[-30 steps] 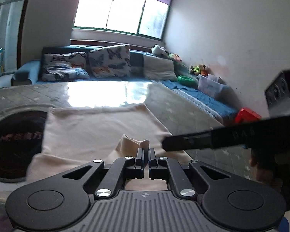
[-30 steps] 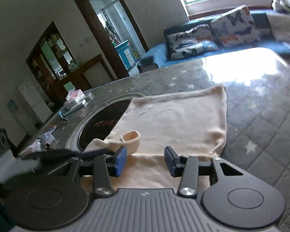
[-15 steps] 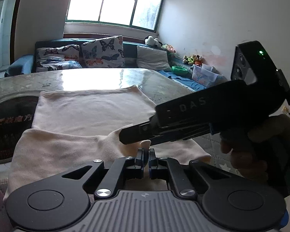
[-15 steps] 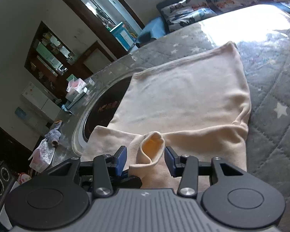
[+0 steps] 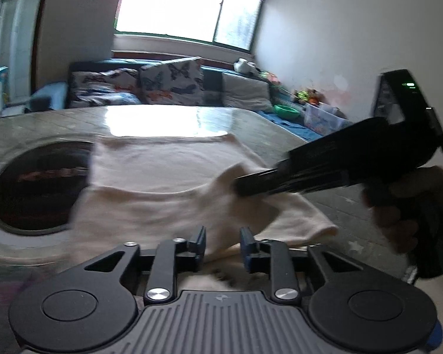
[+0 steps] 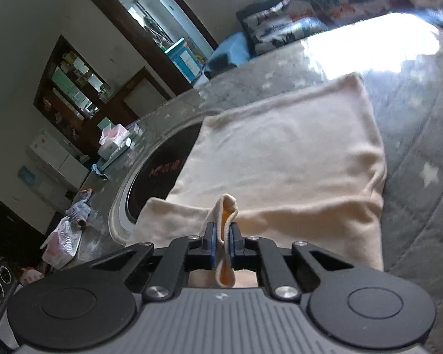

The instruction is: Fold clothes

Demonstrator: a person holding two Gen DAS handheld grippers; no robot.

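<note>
We see bare table (image 6: 422,135) to the right of the cloth (image 6: 280,153) and beyond its far edge, open for a pass. To its left the dark round inset (image 5: 35,185) lies flat, partly under the cloth. Further left, boxes (image 6: 115,143) and bags (image 6: 62,239) crowd the table edge. In the left wrist view the right gripper (image 5: 242,184) crosses above the near fold.
</note>
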